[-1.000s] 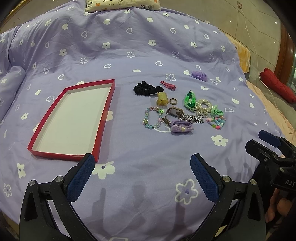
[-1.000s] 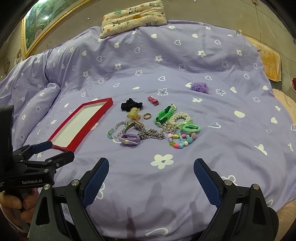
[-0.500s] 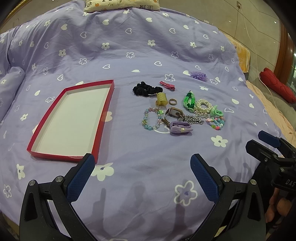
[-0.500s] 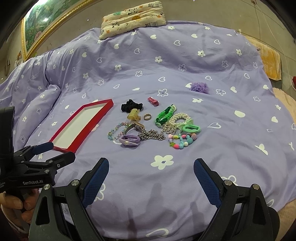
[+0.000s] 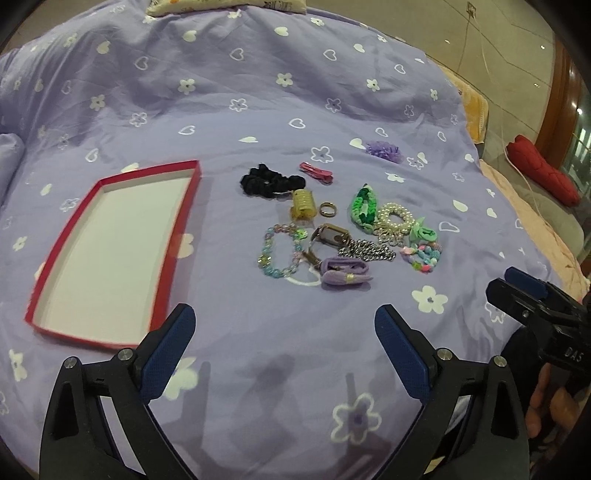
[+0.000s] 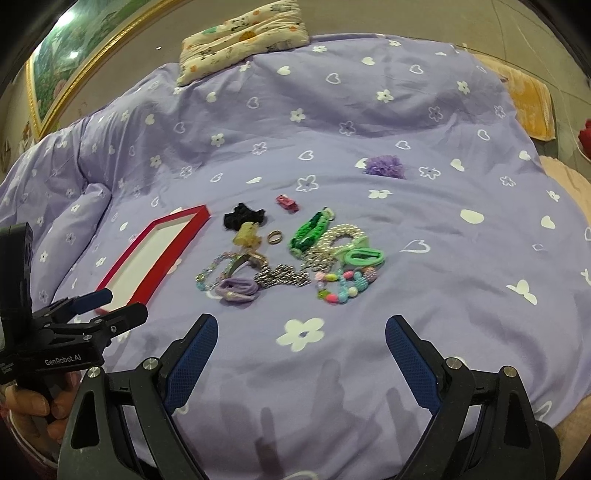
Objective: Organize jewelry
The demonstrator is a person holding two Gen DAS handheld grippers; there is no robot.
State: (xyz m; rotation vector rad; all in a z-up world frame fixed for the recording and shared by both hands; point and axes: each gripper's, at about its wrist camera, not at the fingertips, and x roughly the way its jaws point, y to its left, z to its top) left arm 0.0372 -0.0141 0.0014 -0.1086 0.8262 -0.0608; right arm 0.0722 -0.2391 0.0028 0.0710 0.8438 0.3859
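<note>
Purple bedspread [image 5: 258, 92] with white hearts and flowers, a patterned pillow [image 6: 240, 33] up at the head of the bed. The jewelry is all heaped mid-bed — black scrunchie [image 5: 269, 181], green braided bracelet [image 5: 364, 205], pearl bracelet [image 5: 395, 216], silver chain [image 5: 365, 253], colorful bead bracelet [image 5: 423, 254] and more. The red tray [image 5: 184, 229] lies just to the left of the pile, nothing in it. Left gripper [image 5: 284, 354] and right gripper [image 6: 301, 354] both hover near the bed's close edge with fingers spread wide, holding nothing. A purple flower clip [image 6: 384, 166] lies apart, further back.
</note>
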